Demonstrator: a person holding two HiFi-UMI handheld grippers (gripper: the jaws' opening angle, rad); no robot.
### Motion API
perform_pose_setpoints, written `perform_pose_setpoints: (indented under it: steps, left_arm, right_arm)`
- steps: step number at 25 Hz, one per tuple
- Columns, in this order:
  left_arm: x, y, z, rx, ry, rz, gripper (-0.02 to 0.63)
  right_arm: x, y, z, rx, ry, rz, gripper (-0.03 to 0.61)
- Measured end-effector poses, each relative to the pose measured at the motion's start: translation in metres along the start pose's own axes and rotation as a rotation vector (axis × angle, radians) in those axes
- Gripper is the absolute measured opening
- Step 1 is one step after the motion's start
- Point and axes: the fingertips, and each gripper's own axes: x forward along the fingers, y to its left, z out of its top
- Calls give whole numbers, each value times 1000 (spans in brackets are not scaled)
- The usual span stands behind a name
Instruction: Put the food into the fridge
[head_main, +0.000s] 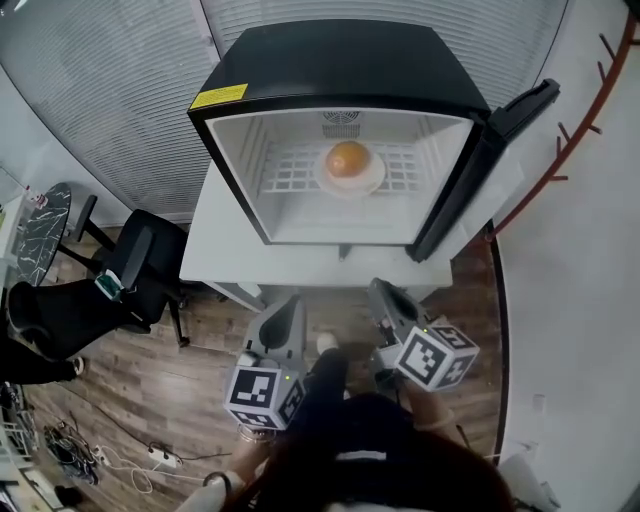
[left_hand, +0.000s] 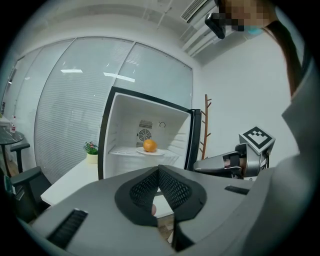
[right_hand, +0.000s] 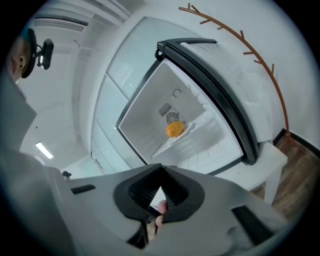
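Note:
A small black fridge (head_main: 345, 70) stands open on a white table (head_main: 220, 250), its door (head_main: 490, 170) swung to the right. On the wire shelf inside, an orange (head_main: 349, 158) rests on a white plate (head_main: 350, 180); the orange (left_hand: 149, 145) also shows in the left gripper view and the orange (right_hand: 174, 130) in the right gripper view. Both grippers hang low in front of the table, well short of the fridge. My left gripper (head_main: 290, 310) is shut with nothing in it. My right gripper (head_main: 385, 298) is shut and empty too.
A black office chair (head_main: 130, 270) stands left of the table, with cables (head_main: 90, 450) on the wooden floor. A small potted plant (left_hand: 91, 150) sits on the table's left side. A brown coat rack (right_hand: 240, 45) stands right of the fridge, by the white wall.

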Motion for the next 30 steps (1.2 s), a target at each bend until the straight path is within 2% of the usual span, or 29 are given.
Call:
perform_pose_setpoints:
  steps: [17, 30]
  left_arm:
    - [-42, -41, -8, 31, 5, -49, 0]
    - [-77, -46, -20, 51, -4, -54, 0]
  right_arm:
    - [-59, 23, -9, -235, -90, -66, -5]
    - [-95, 35, -20, -298, -151, -109, -6]
